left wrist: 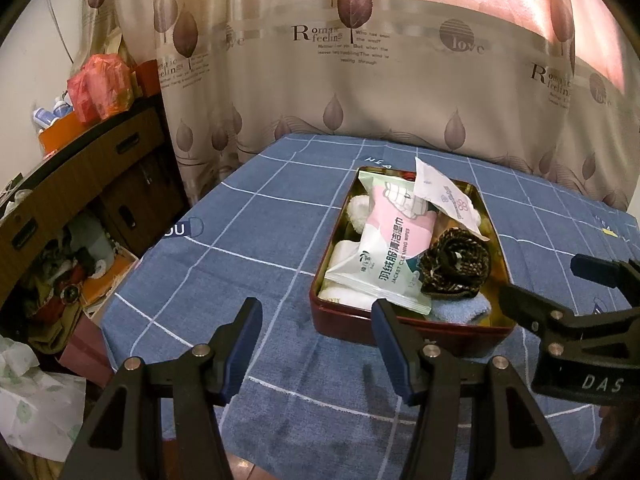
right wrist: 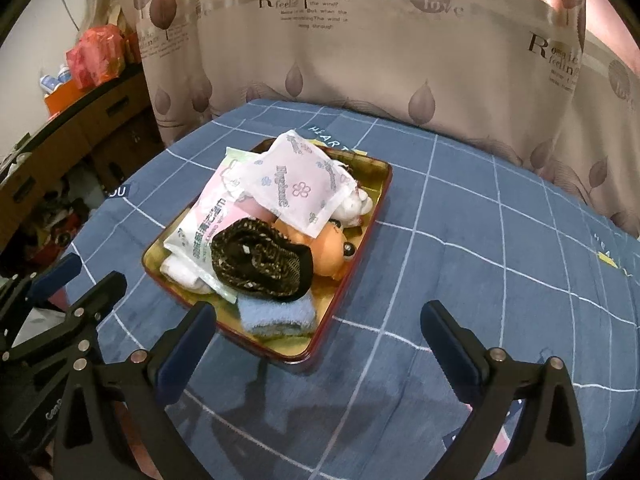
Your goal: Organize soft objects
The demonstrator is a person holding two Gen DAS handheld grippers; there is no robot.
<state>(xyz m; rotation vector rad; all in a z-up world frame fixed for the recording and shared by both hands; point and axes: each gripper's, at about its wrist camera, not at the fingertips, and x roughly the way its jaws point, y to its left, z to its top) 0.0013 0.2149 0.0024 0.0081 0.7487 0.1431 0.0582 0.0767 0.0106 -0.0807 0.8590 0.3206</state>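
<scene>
A red tin with a gold inside (left wrist: 352, 318) (right wrist: 344, 292) sits on the blue checked cloth. It holds a pink and white wipes pack (left wrist: 384, 248) (right wrist: 208, 220), a white floral sachet (left wrist: 448, 200) (right wrist: 296, 184), a rolled black and gold cloth (left wrist: 456, 266) (right wrist: 260, 264), a light blue towel (left wrist: 460, 308) (right wrist: 276, 314), white socks (left wrist: 356, 212) and an orange toy (right wrist: 332, 248). My left gripper (left wrist: 316, 316) is open and empty, just before the tin's near edge. My right gripper (right wrist: 320, 320) is open and empty at the tin's near corner, and shows in the left wrist view (left wrist: 540, 280).
The blue checked cloth (left wrist: 240, 240) (right wrist: 480, 240) covers the table, with a leaf-print curtain (left wrist: 360, 80) right behind it. A wooden cabinet (left wrist: 80, 184) with a red bag and clutter stands to the left. White plastic bags (left wrist: 32, 392) lie at the lower left.
</scene>
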